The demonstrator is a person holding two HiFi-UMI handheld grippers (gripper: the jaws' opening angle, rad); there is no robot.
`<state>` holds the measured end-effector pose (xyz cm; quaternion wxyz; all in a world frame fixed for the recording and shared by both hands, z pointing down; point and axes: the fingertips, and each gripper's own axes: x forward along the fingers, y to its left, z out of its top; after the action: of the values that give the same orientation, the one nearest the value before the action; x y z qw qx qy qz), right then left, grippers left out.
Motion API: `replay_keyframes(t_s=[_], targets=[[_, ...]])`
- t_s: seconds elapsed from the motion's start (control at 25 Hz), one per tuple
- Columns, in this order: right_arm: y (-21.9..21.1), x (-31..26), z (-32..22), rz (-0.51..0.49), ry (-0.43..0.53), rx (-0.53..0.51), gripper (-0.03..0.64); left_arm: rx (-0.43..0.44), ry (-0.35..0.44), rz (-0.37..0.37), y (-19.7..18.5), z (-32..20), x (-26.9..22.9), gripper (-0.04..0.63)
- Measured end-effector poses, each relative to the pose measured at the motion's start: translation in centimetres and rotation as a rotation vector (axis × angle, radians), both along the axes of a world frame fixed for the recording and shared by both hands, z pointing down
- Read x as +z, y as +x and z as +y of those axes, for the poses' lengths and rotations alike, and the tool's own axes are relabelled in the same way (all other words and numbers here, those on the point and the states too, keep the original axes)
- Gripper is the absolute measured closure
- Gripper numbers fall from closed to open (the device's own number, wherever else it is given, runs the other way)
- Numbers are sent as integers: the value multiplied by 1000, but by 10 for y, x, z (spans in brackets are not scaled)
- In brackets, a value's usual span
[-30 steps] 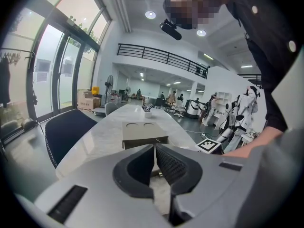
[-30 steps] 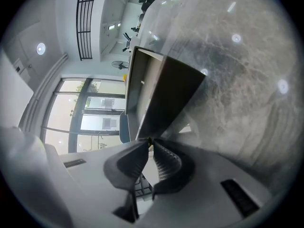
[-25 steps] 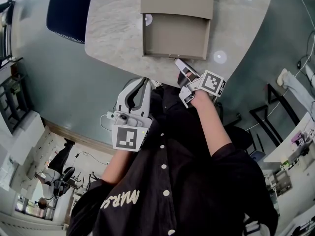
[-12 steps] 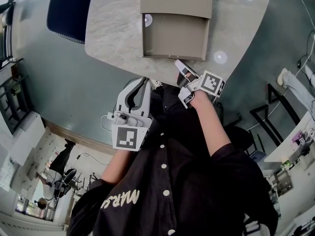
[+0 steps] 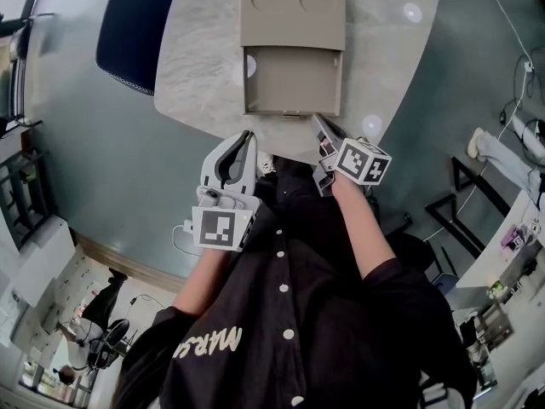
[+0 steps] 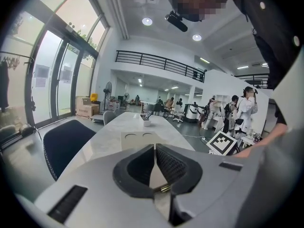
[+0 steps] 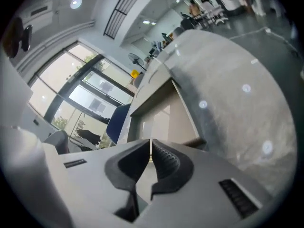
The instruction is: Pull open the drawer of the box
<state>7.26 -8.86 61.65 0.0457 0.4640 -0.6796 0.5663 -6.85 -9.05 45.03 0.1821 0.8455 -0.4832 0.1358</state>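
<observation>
On a pale marbled table (image 5: pixel 192 66) in a large open hall, with a glass wall and balcony rail in the left gripper view: tan box (image 5: pixel 292 7), two round recesses in its top. Drawer (image 5: pixel 292 79) standing out of it toward the table's near edge. Dark blue chair (image 5: pixel 136 24) at the table's left side, cut off by the frame. Small handle on the drawer front hard to make out. Right gripper (image 5: pixel 321 123) just beside the drawer's front right corner, contact unclear, jaws pressed together on nothing. Left gripper (image 5: pixel 248 136) near the table edge, left of the drawer front and apart from it, jaws likewise together, empty.
</observation>
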Motion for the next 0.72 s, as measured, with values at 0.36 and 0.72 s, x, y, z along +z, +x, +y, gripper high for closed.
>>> replay_keyframes(t_s=[0.36, 0.72], targets=[[-4, -148, -50, 273, 527, -151, 620, 44, 143, 57, 12, -22, -59, 571], [1, -265, -50, 437, 829, -91, 620, 19, 320, 71, -16, -32, -123, 571]])
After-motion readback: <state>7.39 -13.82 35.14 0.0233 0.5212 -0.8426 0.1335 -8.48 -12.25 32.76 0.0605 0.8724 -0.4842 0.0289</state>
